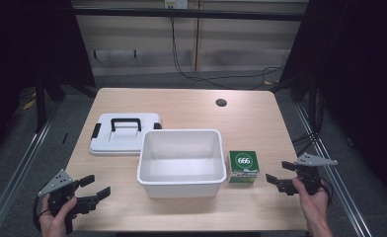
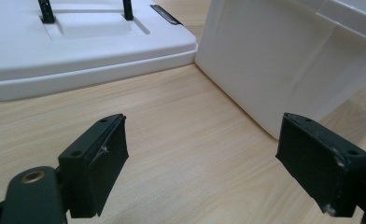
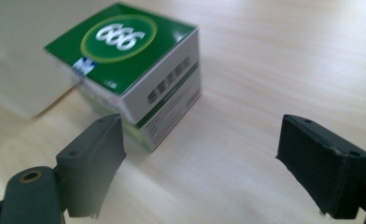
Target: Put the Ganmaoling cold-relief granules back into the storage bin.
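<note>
Right tongs (image 3: pixel 200 154) gape near "666"-labelled green box (image 3: pixel 125 60).

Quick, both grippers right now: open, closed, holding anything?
Left gripper: open, holding nothing, near the white bin.
Right gripper: open, holding nothing, beside the green box.

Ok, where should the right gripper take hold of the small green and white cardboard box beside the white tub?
Probably across the two white side faces of the small green and white cardboard box, coming from its right, where the right gripper waits open. The white plastic tub crowds its left side.
</note>
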`<state>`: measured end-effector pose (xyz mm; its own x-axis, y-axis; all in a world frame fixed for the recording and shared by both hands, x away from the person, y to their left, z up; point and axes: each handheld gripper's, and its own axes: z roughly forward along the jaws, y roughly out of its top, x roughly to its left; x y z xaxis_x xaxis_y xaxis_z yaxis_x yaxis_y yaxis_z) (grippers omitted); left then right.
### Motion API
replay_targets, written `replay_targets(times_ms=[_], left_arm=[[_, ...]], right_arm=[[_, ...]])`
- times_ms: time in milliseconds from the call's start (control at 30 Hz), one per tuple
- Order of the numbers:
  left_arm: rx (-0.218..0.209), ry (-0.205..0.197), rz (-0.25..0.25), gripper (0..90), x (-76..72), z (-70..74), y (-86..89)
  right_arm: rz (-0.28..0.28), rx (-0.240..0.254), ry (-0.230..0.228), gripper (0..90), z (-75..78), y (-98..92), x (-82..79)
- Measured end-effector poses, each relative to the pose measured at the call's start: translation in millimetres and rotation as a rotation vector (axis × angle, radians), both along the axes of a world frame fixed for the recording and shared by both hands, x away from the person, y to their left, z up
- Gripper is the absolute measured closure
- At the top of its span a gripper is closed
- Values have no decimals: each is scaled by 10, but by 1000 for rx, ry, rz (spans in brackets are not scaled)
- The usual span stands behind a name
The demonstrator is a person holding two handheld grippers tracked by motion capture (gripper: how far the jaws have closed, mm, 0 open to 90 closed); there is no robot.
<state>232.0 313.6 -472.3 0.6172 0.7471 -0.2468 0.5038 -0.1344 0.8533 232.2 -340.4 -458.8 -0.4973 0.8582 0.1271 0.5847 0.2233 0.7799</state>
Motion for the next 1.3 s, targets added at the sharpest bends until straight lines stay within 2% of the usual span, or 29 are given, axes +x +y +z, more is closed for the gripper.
replay_targets(times_ms=[67, 233, 333, 500, 600, 667, 767, 933, 1233, 1300], left_arm=[[0, 2, 6, 159, 5, -6, 3], [2, 4, 10, 159, 1, -7, 14], [1, 5, 11, 159, 1, -7, 11], [2, 4, 3, 159, -6, -5, 4], [5, 3, 5, 159, -14, -6, 10], [3, 4, 8, 159, -14, -6, 13], [5, 4, 8, 159, -10, -5, 8], [12, 5, 8, 159, -14, -7, 10], [10, 9, 8, 159, -18, -10, 14], [9, 11, 8, 159, -20, -11, 13]], right_arm=[[22, 10, 13, 141, -12, -2, 15], [16, 21, -23, 137, 18, -8, 8], [19, -5, 9, 137, 5, 14, 21], [44, -37, 9, 137, 34, 61, 22], [57, -46, 2, 136, 90, 86, 23], [64, -49, -25, 136, 133, 112, 30], [78, -79, -24, 136, 177, 159, 80], [124, -81, -18, 134, 269, 217, 128], [193, -156, -45, 133, 492, 385, 215], [222, -161, -29, 133, 542, 416, 249]])
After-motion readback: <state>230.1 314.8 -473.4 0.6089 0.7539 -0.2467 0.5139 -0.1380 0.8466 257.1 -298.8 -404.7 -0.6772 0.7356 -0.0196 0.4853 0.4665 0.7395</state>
